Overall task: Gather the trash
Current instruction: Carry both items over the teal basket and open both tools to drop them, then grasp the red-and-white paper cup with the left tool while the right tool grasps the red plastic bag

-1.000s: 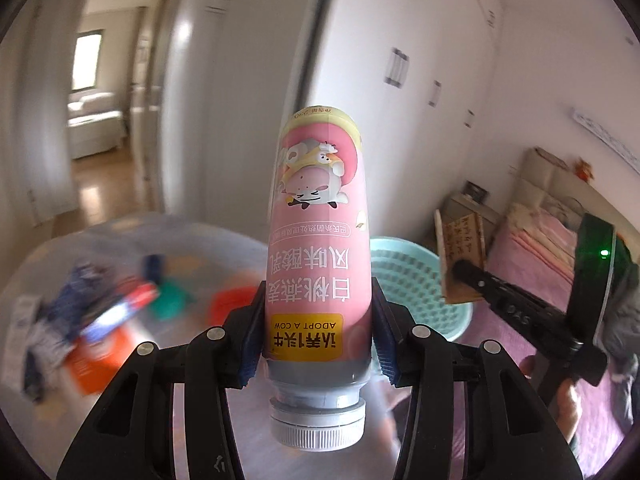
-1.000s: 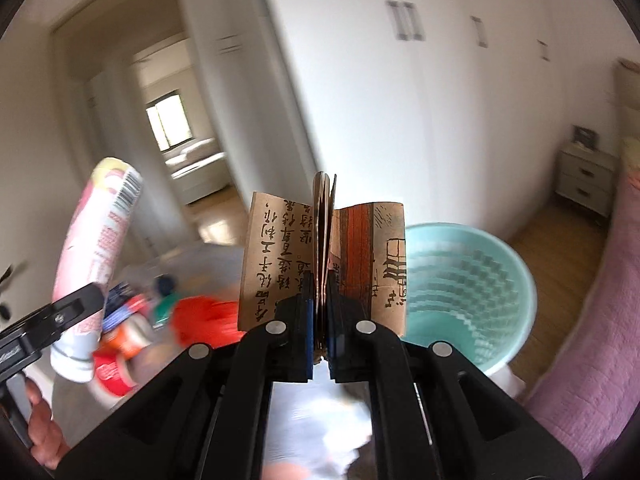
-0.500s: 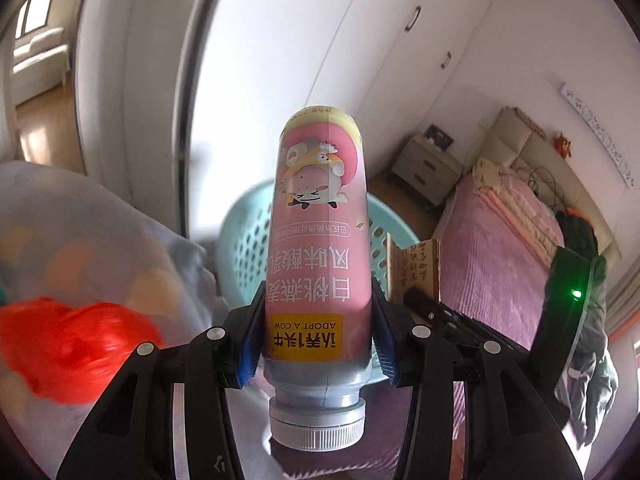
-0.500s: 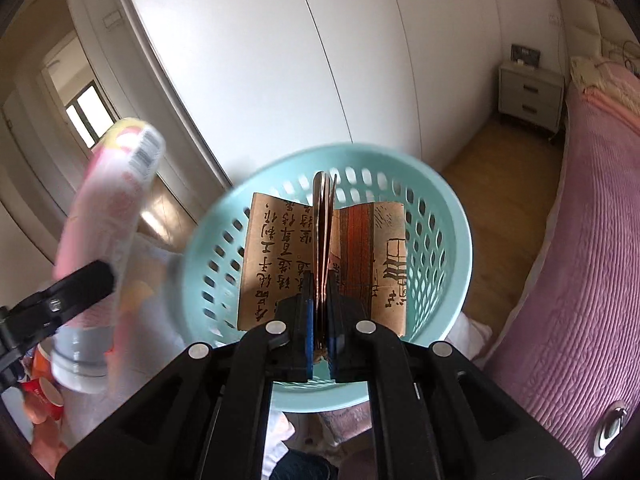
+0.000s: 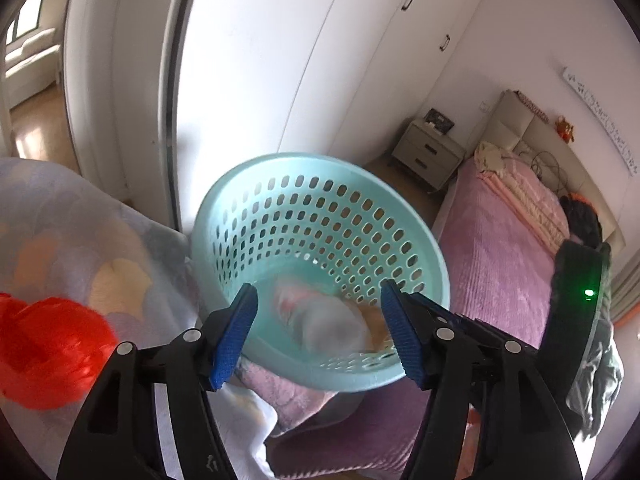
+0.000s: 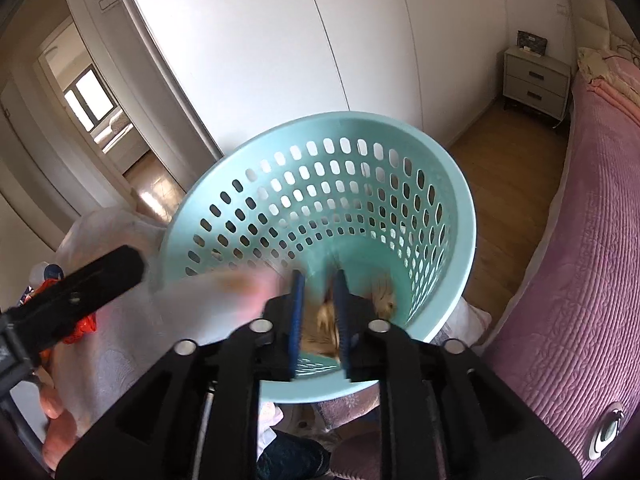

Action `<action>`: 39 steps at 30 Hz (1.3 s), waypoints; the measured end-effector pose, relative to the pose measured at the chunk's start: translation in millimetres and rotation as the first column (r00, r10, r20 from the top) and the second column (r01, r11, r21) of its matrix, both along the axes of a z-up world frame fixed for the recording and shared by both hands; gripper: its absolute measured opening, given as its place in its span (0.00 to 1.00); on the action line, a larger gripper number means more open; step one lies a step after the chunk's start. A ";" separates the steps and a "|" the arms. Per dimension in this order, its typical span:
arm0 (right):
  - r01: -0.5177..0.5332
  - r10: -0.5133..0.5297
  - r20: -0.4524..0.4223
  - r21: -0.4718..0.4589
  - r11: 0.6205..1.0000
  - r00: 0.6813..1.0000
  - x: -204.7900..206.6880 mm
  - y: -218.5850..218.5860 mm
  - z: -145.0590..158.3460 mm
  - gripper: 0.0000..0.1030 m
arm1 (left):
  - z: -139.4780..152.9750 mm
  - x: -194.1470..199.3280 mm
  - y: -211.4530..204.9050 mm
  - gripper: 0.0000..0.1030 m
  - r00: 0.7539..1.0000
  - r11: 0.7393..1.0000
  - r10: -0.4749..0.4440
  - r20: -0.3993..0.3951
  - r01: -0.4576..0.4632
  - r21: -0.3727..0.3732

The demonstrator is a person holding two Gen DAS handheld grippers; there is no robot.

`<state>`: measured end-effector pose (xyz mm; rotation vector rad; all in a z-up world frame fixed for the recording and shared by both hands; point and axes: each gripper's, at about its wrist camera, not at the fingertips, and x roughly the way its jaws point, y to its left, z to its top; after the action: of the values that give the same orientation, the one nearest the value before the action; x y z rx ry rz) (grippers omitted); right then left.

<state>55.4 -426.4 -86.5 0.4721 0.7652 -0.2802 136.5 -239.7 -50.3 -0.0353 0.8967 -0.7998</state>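
Since a second ago both hands have swung away from the littered table and tipped down over the teal basket [image 5: 320, 184], and the pink bottle [image 5: 320, 320] that the left gripper [image 5: 320, 336] was clamping, whose yellow label read "ADOPT A COW", is no longer between its pads. That bottle is now lying as a pink and grey blur at the bottom of the basket, ahead of and just below the left fingertips, and no writing on it can be read any more. The left jaws are opening, standing wide apart with nothing pressed between the blue pads [image 5: 234, 340]. The right gripper [image 6: 318, 316] is hanging over the near rim of the same basket [image 6: 460, 208], its jaws opening by a narrow gap; the brown printed carton [image 6: 320, 320] is showing as a smeared tan shape between and just beyond the pads, which are not pressing on it, and its dark characters are too blurred to read. Off to the left of the left gripper, a crumpled red bag [image 5: 44, 352] is lying on a pale patterned cloth [image 5: 100, 248]. To the right of both grippers a bed with a pink cover [image 6: 580, 280] is running alongside, and farther ahead a grey nightstand [image 5: 428, 152] is standing against the wall.
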 end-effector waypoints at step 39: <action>-0.361 0.432 0.210 -0.305 0.882 0.877 34.2 255.5 65.5 0.72 | 24.5 -93.9 331.2 0.78 0.848 0.870 0.479 0.229 -0.492 0.001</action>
<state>89.6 -170.9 -21.0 0.0928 0.5286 0.0766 42.6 91.5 -25.8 -0.1152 0.6553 -0.2910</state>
